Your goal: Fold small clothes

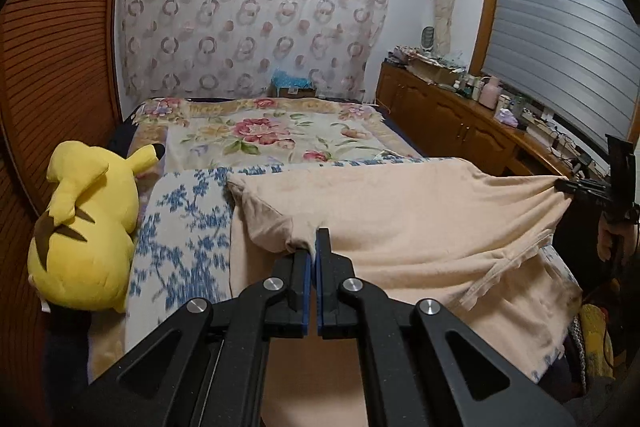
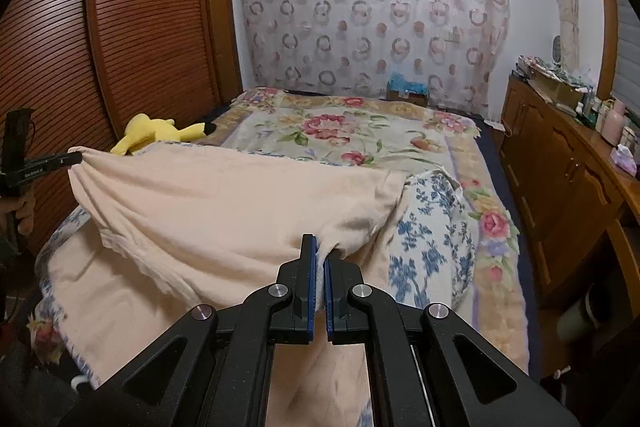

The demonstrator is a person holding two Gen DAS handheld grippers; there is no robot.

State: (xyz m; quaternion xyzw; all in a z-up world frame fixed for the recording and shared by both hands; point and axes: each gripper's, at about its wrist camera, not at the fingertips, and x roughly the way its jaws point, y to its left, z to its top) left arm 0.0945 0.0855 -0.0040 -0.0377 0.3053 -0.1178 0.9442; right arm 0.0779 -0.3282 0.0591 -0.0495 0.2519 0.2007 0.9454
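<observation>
Both grippers, left (image 1: 313, 247) and right (image 2: 320, 251), have fingers clamped tight on the peach garment (image 1: 400, 203); best carry both corners evenly toward twelve o'clock over the bed (image 1: 280, 131).

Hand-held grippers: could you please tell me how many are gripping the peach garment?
2: the left hand-held gripper pinches its left edge, the right hand-held gripper its right edge; the peach garment hangs between them.

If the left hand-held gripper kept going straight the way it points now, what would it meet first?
The peach garment itself: the left hand-held gripper is shut on a bunch of it, and more of the cloth lies spread straight ahead. Beyond that comes the floral bedspread, though depth is hard to judge through the fisheye.
</observation>
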